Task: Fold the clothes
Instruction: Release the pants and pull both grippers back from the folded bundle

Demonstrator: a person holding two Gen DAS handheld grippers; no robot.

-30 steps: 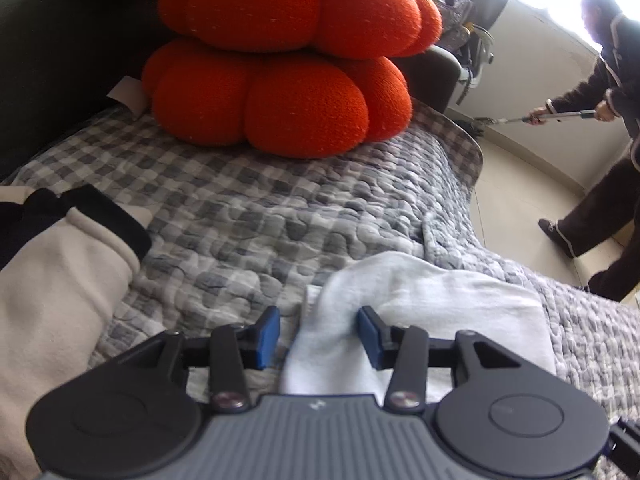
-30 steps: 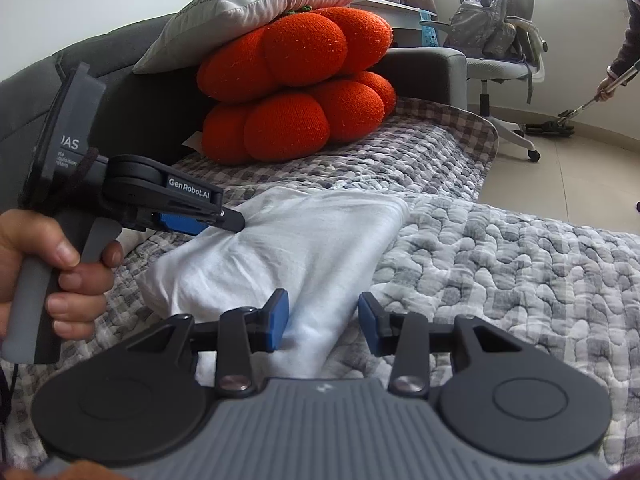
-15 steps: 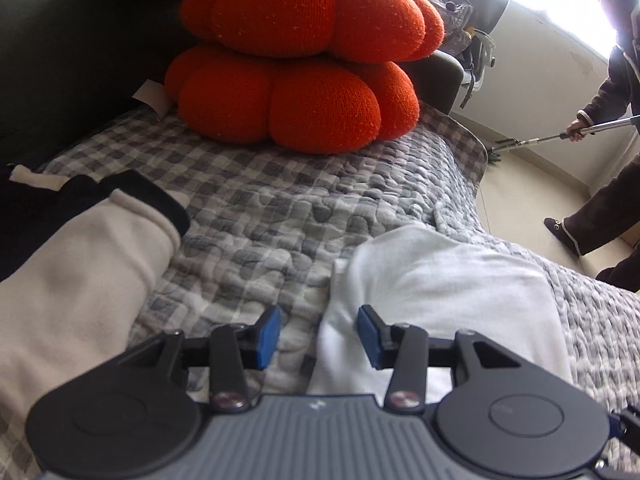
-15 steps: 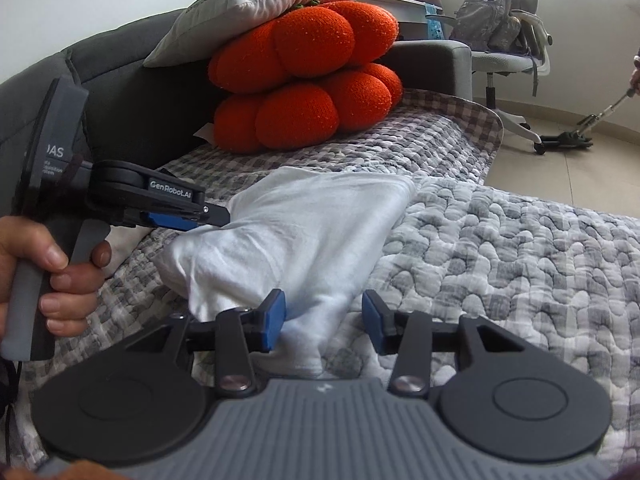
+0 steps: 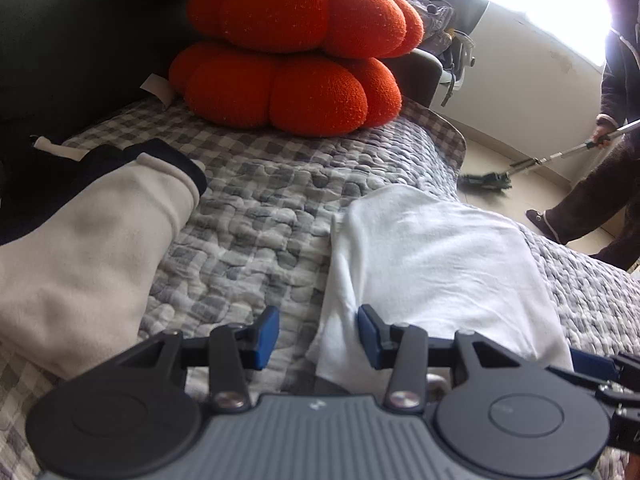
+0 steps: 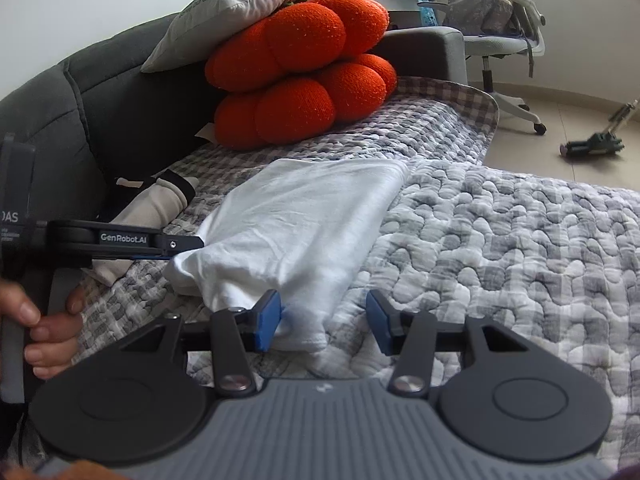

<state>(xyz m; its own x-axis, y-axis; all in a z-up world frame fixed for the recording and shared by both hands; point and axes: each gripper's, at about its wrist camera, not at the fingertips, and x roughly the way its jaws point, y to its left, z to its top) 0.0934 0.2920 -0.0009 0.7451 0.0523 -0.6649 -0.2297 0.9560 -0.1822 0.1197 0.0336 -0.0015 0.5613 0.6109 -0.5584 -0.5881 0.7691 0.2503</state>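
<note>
A folded white garment point(image 5: 432, 264) point(image 6: 304, 220) lies on the grey checked quilt point(image 6: 500, 240). My left gripper point(image 5: 318, 336) hangs over the garment's left edge. Its blue pads stand apart, and the cloth edge lies loose by the right pad, unpinched. From the right wrist view the left gripper point(image 6: 180, 245) shows side-on at the garment's near left corner, held by a hand point(image 6: 44, 320). My right gripper point(image 6: 324, 322) sits at the near corner with its jaws opening. The cloth corner lies between them, against the left pad only.
A cream garment with a black cuff point(image 5: 80, 248) lies left of the white one. Orange cushions point(image 5: 288, 80) and a pillow point(image 6: 248, 4) stack against the dark sofa back. Beyond the bed edge a person point(image 5: 612, 140) mops the floor, near an office chair point(image 6: 496, 32).
The left gripper has slid left along the bed, so more of the cream garment shows and the white one sits further right. The right jaws have spread wider around the cloth corner.
</note>
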